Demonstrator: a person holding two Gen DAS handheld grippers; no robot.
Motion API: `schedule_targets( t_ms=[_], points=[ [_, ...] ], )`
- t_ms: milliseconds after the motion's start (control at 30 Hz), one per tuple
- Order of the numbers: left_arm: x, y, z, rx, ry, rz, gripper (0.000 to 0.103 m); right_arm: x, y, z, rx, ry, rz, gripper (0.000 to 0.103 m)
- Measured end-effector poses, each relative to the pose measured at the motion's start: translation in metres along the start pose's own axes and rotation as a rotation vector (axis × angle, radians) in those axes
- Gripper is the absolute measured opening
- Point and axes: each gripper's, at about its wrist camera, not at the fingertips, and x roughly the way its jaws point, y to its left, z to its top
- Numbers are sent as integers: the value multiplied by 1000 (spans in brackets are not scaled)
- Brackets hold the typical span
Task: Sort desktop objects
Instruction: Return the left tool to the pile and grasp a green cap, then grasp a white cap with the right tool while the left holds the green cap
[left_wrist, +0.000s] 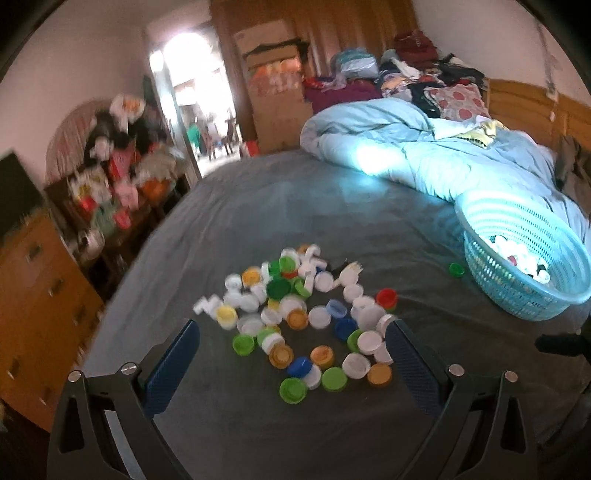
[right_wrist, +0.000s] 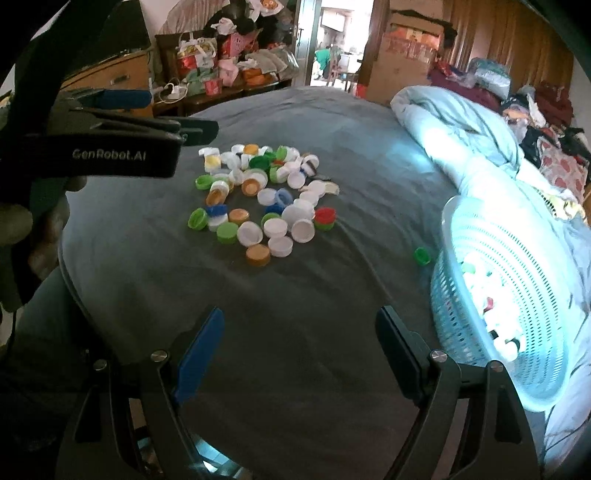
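Bare grey sheet (right_wrist: 295, 350) ahead, cap pile (right_wrist: 264, 199) beyond, basket (right_wrist: 461, 332) crowding right

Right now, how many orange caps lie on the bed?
5 orange caps: one at the far edge of the pile, two in its middle, one nearer, one at the near edge. More may be hidden under other caps.

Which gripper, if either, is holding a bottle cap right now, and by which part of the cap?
Neither. The left gripper and right gripper both stand open and empty above the grey bedsheet.
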Motion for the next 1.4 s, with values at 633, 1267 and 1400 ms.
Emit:
schedule_targets(
  t_ms=[633,1267,1400],
  points=[
    [118,52,-84,-194,271,-286,78,43,-15,-40,179,107,114,80],
    [114,67,-85,-177,293,-177,32,85,-40,28,273,-58,161,64],
    [113,63,-89,-161,288,-187,32,121,-45,51,294,-49,204,64]
  ],
)
